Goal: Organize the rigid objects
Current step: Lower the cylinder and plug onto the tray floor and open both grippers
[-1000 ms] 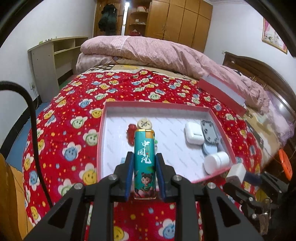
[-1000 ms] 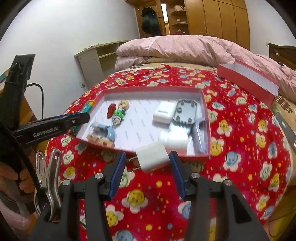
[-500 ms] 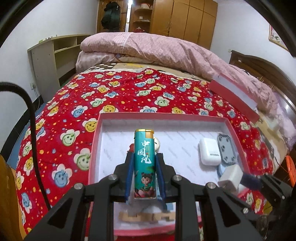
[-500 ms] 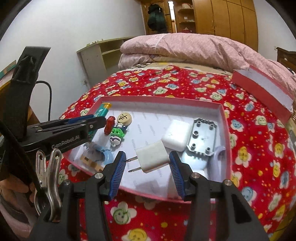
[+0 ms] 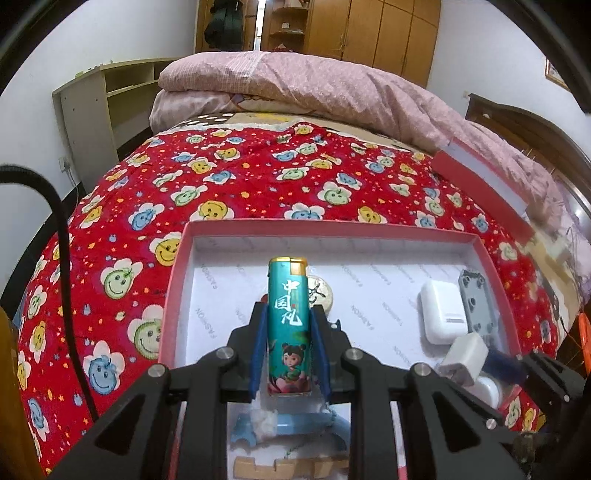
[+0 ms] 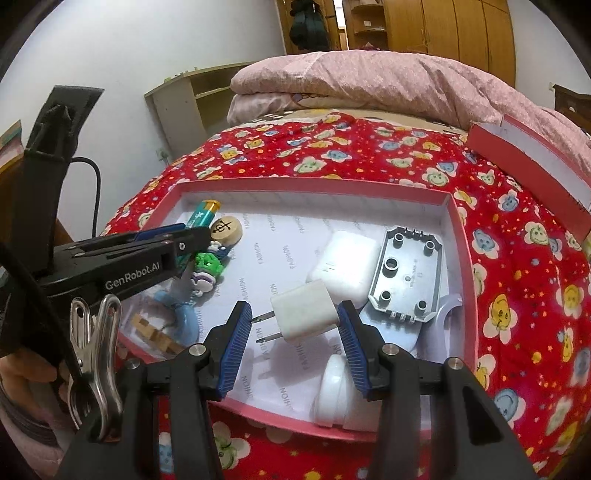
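Red flowered bedspread (image 5: pixel 236 177) had slid back as both tongs carried their loads over the shallow pink cardboard box (image 5: pixel 332 226). Left tongs (image 5: pixel 289 334) pinched the teal printed lighter (image 5: pixel 288 325), right tongs (image 6: pixel 295 334) the white plug charger (image 6: pixel 304 314); release into the box seemed next.

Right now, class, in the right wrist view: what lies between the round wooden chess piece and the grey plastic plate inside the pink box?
The white earbud case lies between the chess piece and the grey plate.

Bedroom, white walls, indoor light.
Bed (image 5: pixel 258 192) under a red smiley-flower cover, pink quilt (image 5: pixel 314 88) heaped at the far end. Pale open shelf unit (image 5: pixel 107 99) against the left wall, wooden wardrobes (image 5: pixel 373 33) at the back, dark wood headboard (image 5: pixel 524 129) right, socket (image 5: pixel 62 162) low on the wall.
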Tool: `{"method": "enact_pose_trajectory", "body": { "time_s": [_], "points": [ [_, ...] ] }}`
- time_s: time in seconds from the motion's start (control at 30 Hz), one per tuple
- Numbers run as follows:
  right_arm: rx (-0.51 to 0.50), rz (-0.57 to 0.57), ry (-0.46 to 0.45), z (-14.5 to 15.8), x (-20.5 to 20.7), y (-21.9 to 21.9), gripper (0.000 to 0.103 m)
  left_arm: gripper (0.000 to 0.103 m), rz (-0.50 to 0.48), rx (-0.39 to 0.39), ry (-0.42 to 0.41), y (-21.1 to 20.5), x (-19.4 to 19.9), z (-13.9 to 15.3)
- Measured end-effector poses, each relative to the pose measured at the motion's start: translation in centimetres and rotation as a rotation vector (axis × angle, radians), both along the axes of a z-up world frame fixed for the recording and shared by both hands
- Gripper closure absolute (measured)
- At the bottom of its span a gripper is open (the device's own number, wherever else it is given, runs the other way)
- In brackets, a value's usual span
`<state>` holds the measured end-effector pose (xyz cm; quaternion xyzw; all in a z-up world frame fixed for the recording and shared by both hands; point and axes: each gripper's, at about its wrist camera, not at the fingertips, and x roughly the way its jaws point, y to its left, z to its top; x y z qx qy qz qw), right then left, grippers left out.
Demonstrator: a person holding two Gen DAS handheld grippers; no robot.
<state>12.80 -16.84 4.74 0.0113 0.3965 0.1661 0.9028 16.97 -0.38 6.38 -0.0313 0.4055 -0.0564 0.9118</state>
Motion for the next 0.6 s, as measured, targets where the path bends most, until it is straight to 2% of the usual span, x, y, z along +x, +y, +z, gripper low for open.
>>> {"method": "enact_pose_trajectory", "body": {
  "time_s": [0.6],
  "points": [
    [-0.007, -0.007, -0.008, -0.28, 0.4, -0.14, 0.054, 0.079, -0.001, 0.01, -0.006, -0.09, 0.36, 0.05]
  ]
}}
